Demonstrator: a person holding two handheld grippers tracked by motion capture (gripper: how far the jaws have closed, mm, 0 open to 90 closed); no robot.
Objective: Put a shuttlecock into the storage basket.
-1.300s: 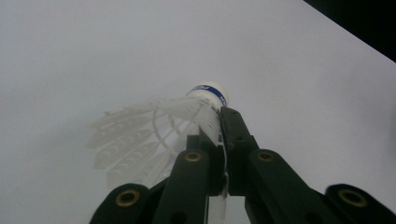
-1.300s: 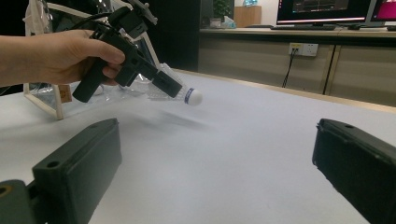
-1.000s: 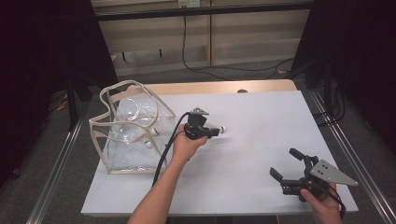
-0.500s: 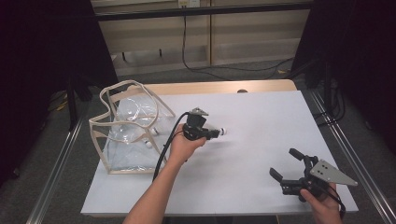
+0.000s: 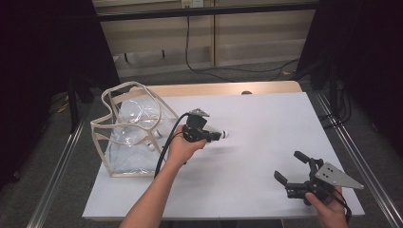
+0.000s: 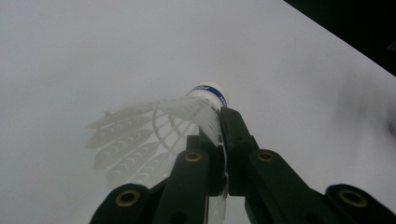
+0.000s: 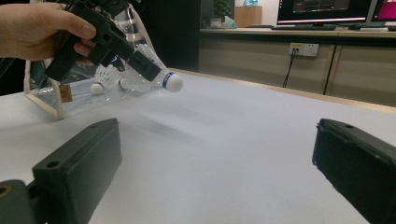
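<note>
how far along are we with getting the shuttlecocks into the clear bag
Done: at least two shuttlecocks already lie inside the clear bag. In hand: the left claw is shut on another shuttlecock, held above the table. Left: carrying it into the bag. The right claw waits open.

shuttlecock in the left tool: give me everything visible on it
The shuttlecock has a white feather skirt and a rounded white cork nose ringed by a blue band. The left tool is shut on it, jaws pinching the skirt near the cork. It is held above the white table, nose pointing away from the clear bag, touching nothing else.
</note>
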